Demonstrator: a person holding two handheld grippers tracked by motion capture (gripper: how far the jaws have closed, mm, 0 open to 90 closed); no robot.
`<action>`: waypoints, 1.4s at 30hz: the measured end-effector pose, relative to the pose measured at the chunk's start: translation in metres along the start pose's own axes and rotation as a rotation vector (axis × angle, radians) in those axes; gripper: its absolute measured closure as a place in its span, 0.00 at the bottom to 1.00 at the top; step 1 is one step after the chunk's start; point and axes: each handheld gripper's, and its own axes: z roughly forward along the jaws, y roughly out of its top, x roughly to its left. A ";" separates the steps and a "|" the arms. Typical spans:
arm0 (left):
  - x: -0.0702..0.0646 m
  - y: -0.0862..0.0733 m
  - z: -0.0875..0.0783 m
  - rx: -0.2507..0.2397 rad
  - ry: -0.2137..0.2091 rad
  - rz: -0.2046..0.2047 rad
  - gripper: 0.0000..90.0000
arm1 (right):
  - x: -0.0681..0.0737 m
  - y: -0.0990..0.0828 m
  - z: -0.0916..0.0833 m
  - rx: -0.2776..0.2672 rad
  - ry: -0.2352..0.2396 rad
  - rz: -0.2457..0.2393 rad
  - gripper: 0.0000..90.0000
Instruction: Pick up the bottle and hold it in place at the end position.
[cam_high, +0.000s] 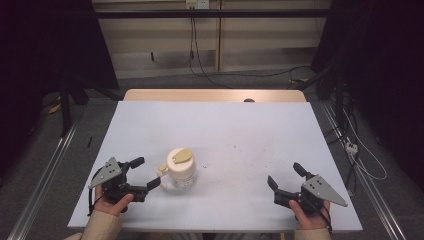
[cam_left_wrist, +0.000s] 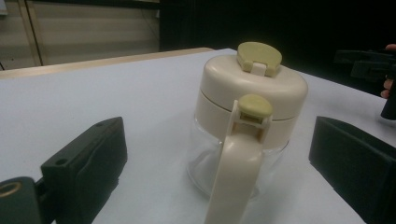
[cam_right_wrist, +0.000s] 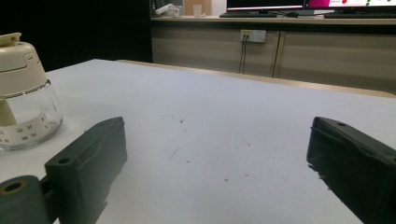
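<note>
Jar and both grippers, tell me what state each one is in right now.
Jar: upright on the table, lid on, glass looks empty.
Lid flap: shut.
Left gripper: open, jaws either side of the jar's handle, not touching.
Right gripper: open, holding nothing.

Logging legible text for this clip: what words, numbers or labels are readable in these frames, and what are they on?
Nothing reads cleanly.
White measuring strip on the clear glass jug with the cream lid: small dark markings, too blurred to read.
Monitors on the far counter: coloured content, too small to read.
White table: bears only specks, no text.
</note>
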 end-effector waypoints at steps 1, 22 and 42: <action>0.000 0.000 0.000 0.000 0.000 0.000 0.04 | 0.000 0.000 0.000 0.001 -0.003 0.000 0.05; -0.013 0.017 0.025 0.014 -0.066 0.051 0.04 | 0.002 0.000 0.000 0.008 0.003 -0.011 0.05; -0.024 0.024 0.070 0.113 -0.046 0.084 0.08 | 0.001 -0.001 -0.001 0.011 0.008 -0.003 0.05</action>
